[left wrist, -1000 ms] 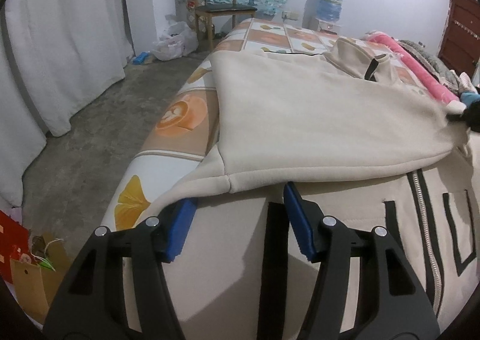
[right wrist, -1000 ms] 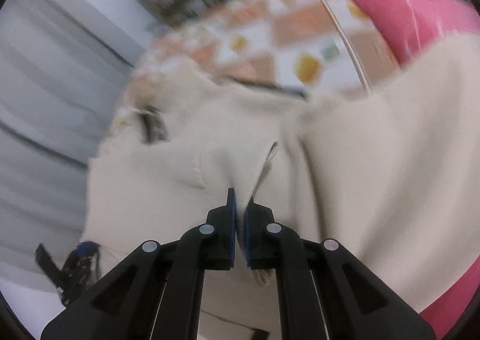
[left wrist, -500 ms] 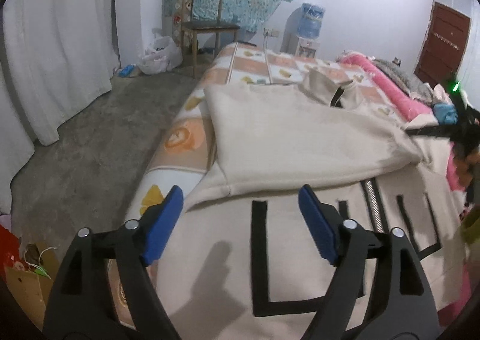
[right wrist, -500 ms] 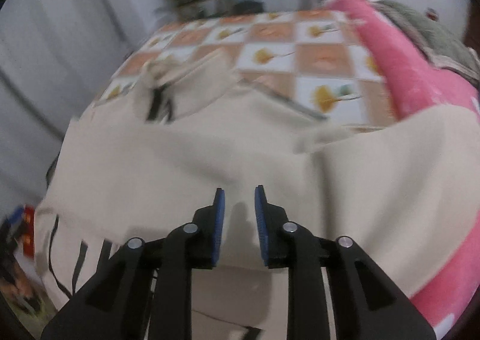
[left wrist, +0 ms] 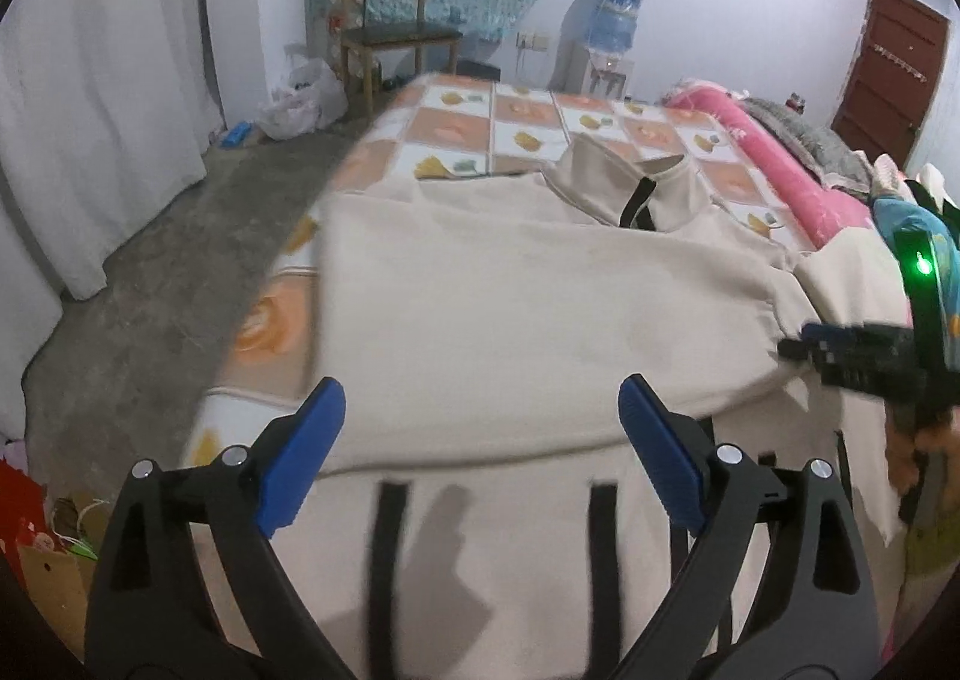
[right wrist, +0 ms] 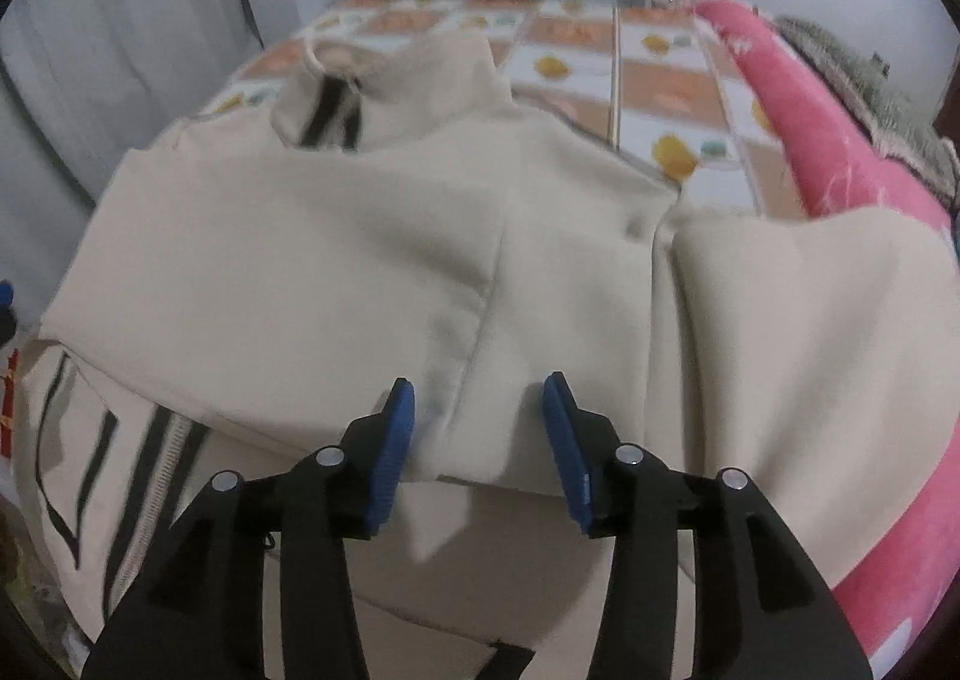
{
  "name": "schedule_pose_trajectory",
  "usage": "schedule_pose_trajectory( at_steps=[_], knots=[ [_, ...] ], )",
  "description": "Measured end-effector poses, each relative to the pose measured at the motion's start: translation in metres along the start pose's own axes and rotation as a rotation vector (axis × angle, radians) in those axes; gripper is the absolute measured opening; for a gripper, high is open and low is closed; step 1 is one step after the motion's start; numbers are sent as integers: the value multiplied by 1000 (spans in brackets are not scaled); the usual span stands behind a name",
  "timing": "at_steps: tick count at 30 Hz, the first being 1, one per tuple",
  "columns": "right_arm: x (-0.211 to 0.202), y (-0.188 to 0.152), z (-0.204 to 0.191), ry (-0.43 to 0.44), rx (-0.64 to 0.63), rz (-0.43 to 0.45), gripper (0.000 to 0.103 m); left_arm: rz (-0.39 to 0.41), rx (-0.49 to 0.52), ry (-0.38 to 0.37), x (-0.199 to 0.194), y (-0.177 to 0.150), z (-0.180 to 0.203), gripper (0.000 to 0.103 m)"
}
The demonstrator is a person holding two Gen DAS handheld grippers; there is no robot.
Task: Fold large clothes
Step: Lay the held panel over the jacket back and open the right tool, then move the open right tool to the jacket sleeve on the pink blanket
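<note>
A large cream jacket (left wrist: 510, 308) with black stripes and a zipper lies spread on the bed, its left sleeve folded across the body. It also shows in the right wrist view (right wrist: 336, 260), with its collar (right wrist: 336, 104) at the far side. My left gripper (left wrist: 480, 416) is open and empty, hovering above the jacket's lower front. My right gripper (right wrist: 477, 416) is open and empty just above the folded sleeve's cuff edge; it shows at the right of the left wrist view (left wrist: 840, 356).
The bed has an orange and white checked sheet (left wrist: 516, 128). A pink blanket roll (right wrist: 840, 164) runs along its right side. A wooden chair (left wrist: 390, 38), a water dispenser (left wrist: 606, 38), white curtains (left wrist: 108, 80) and a concrete floor (left wrist: 150, 260) lie beyond.
My right gripper has opened and let go of the sleeve, which now lies folded across the jacket. My left gripper has opened wider and lifted back from the cloth.
</note>
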State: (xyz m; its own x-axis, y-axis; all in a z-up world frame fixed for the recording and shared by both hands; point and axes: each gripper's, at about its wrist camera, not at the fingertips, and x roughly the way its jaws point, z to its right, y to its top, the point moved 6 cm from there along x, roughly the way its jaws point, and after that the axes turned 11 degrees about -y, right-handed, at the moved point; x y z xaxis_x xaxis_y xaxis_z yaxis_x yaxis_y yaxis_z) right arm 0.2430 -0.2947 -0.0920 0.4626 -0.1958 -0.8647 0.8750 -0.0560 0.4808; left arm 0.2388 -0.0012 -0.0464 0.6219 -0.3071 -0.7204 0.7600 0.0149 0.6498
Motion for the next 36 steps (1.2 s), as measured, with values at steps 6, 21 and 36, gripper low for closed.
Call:
schedule_pose_trajectory(
  at_steps=[6, 21, 36],
  knots=[
    [-26, -6, 6, 35, 84, 43, 49, -91, 3, -6, 63, 4, 17, 89],
    [-6, -53, -1, -8, 33, -38, 96, -109, 110, 48, 94, -13, 34, 95],
    [-67, -29, 44, 179, 57, 171, 96, -109, 111, 48, 94, -13, 34, 95]
  ],
)
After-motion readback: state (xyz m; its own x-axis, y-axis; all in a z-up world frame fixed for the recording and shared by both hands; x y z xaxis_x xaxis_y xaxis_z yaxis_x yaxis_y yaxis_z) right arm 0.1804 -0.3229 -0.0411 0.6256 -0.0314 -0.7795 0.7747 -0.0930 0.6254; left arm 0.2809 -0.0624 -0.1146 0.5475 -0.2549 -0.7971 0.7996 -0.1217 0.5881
